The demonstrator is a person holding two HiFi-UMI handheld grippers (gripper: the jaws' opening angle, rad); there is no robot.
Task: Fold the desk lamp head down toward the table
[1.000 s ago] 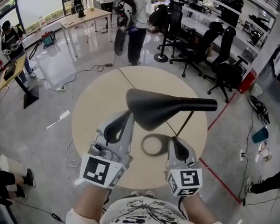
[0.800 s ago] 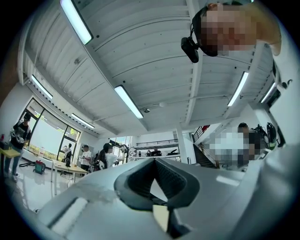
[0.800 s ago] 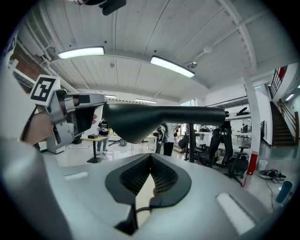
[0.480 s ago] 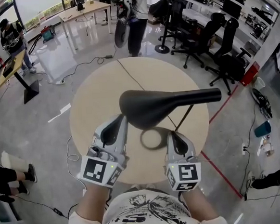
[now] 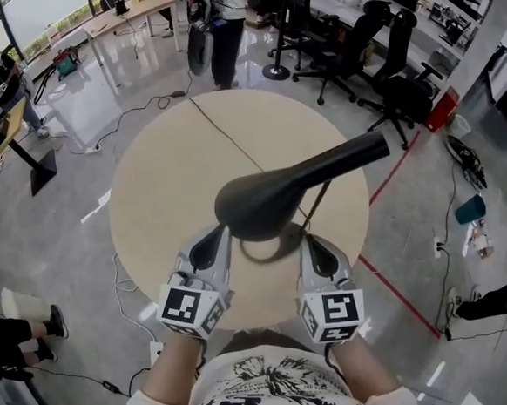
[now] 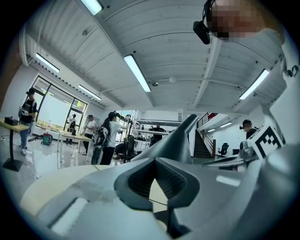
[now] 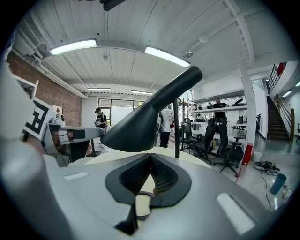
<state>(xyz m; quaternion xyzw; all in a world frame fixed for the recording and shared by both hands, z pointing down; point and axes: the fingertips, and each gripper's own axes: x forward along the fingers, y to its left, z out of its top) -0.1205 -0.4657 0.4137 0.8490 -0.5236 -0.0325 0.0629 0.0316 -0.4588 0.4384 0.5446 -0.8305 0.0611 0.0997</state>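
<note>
The left gripper [image 5: 214, 241] and right gripper [image 5: 314, 245] are both pressed together and empty, side by side over the near edge of the table [image 5: 159, 174]. Just beyond and between their tips, the lamp head [image 5: 262, 203], level a second ago, now slants. Its broad end dips toward the left gripper and its neck rises far-right, so the fold looks begun but unfinished.

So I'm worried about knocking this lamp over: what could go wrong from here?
1. The left gripper and right gripper both have their fingers shut on nothing, so nothing steadies the ring base. Pressing the lamp head down could tip or slide the lamp.
2. The base sits toward the table's near edge, so a slide toward the person might carry it off.
</note>
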